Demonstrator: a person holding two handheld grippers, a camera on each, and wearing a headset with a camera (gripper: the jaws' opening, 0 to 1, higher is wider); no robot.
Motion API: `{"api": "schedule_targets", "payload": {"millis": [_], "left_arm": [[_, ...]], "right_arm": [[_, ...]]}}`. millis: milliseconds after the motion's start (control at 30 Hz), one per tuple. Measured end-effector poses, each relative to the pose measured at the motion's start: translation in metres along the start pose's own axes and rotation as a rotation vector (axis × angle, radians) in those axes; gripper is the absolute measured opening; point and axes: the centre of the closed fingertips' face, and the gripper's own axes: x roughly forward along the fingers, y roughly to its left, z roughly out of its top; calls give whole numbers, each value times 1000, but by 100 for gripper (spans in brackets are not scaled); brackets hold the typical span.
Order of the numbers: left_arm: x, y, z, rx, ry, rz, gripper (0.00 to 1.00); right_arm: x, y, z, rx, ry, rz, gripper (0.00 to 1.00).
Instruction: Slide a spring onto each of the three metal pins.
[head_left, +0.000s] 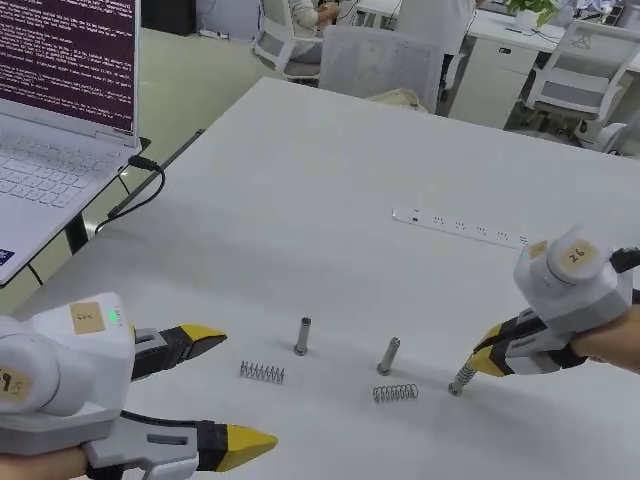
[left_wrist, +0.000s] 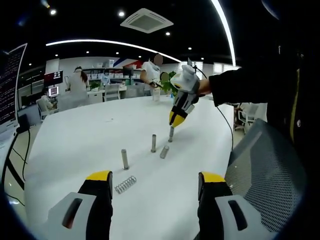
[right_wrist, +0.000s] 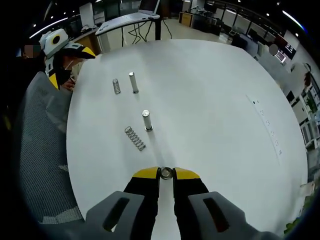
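Head view: on the white table (head_left: 300, 180), the left gripper (head_left: 248, 390) is held open at the near left. The right gripper (head_left: 478, 362) is closed on a spring (head_left: 463, 377) set over the right pin (head_left: 456, 388). The left pin (head_left: 302, 336) and middle pin (head_left: 388, 356) are bare, with a loose left spring (head_left: 262, 372) and middle spring (head_left: 396, 393) beside them. One of three is judged nearly done.

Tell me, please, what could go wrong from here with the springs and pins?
The right gripper pinches a coiled metal spring over a free-standing steel pin; a sideways push may topple it. The two loose springs lie flat on the white table and may roll when nudged.
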Motion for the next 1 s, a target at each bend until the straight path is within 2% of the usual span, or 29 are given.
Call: {"api": "schedule_targets", "payload": {"millis": [700, 1000], "left_arm": [[0, 0, -1, -2, 0, -1, 65], [-2, -1, 0, 3, 1, 0, 65]], "right_arm": [[16, 2, -9, 8, 7, 4, 8], [16, 3, -7, 17, -10, 1, 8]]}}
